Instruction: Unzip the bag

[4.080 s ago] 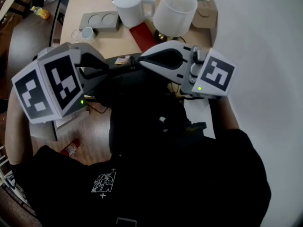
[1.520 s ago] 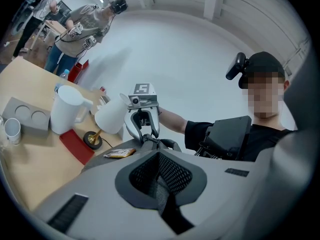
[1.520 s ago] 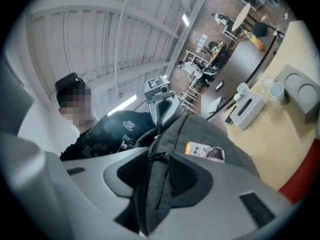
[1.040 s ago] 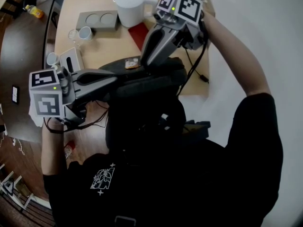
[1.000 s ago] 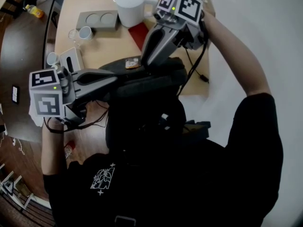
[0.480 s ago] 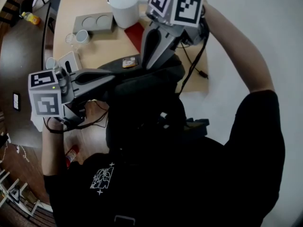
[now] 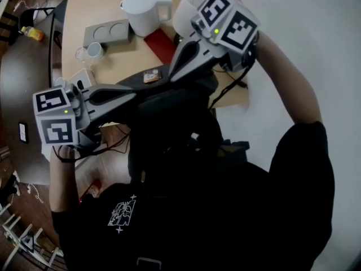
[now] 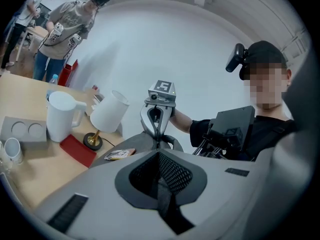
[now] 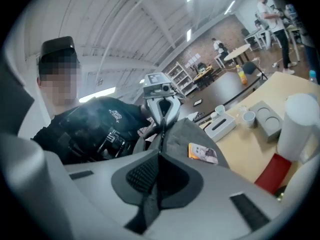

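The person's black shirt (image 7: 186, 219) fills the near edge of the head view. Just past it a dark bag (image 7: 169, 117) rests with its grey top against the near edge of the counter (image 7: 113, 64).

The two grippers meet nose to nose over the ridge of that top. The left gripper (image 8: 159, 152) reaches in from the left, close to level, its jaws clenched with the tips on the ridge. The right gripper (image 9: 160, 152) slants down from the far right. Its jaws have just been closing and now stand pressed together at the same spot on the ridge. No view shows whether either pair pinches a thin tab or a fold of the bag. No open gap shows in the bag's top.

A small printed packet (image 7: 151, 77) lies on the grey top, just left of the right gripper. A black cable (image 7: 228, 89) hangs off the counter's near right corner.

Farther back on the counter lie a red pad (image 7: 161, 45) and, to its left, two cups (image 7: 90, 51). A white box (image 9: 220, 126) with a slot sits near the left edge. Behind them stand a grey tray (image 7: 107, 34) with two round hollows, a white jug (image 7: 139, 11) and a white-shaded lamp (image 8: 109, 113).

Beyond the counter, in the gripper views, people stand among other tables.
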Demonstrator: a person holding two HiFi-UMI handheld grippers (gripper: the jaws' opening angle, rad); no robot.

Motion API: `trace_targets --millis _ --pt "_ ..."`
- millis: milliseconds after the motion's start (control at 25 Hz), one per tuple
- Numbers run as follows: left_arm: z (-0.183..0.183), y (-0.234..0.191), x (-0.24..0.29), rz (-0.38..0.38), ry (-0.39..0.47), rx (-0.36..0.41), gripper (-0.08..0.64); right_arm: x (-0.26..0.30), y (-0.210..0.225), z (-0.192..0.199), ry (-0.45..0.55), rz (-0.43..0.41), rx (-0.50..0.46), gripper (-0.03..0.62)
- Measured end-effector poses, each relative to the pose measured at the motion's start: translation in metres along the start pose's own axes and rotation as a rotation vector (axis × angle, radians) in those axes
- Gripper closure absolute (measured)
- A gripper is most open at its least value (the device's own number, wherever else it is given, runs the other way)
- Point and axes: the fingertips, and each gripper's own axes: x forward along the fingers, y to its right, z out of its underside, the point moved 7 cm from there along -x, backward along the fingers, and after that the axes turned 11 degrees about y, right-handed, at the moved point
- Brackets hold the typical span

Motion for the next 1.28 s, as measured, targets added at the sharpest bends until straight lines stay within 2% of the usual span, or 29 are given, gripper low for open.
trace_targets --millis 240,320,440,520,680,880,1000,1200,1280 --pt "-0.006 0.001 -0.001 -0.034 -0.036 0.045 0.558 -0.003 -0.008 0.007 0.223 0.201 0.08 0.581" --pt "-0.007 -0.001 -0.003 -0.058 0.005 0.03 0.558 -0.005 -0.013 0.01 0.321 0.287 0.063 0.581" --pt "-0.008 -0.004 -0.005 -0.087 0.115 -0.033 0.558 -0.01 -0.023 0.014 0.441 0.427 -0.024 0.581" --pt "-0.007 -0.005 -0.007 -0.099 0.161 -0.051 0.559 -0.01 -0.025 0.016 0.493 0.48 -0.067 0.582" --pt "-0.005 -0.006 -0.008 -0.092 0.185 -0.091 0.561 -0.01 -0.027 0.022 0.532 0.493 -0.082 0.583" --pt "-0.007 -0.006 -0.009 -0.128 0.213 -0.098 0.561 -0.01 -0.029 0.015 0.478 0.535 -0.126 0.584" --pt "-0.006 -0.008 -0.011 -0.123 0.231 -0.083 0.561 -0.01 -0.029 0.015 0.473 0.534 -0.122 0.584" --pt "-0.003 -0.013 -0.016 -0.152 0.272 -0.108 0.561 -0.016 -0.027 0.022 0.518 0.557 -0.113 0.584" --pt "0.0 -0.016 -0.021 -0.168 0.307 -0.149 0.561 -0.021 -0.027 0.028 0.546 0.576 -0.109 0.584"
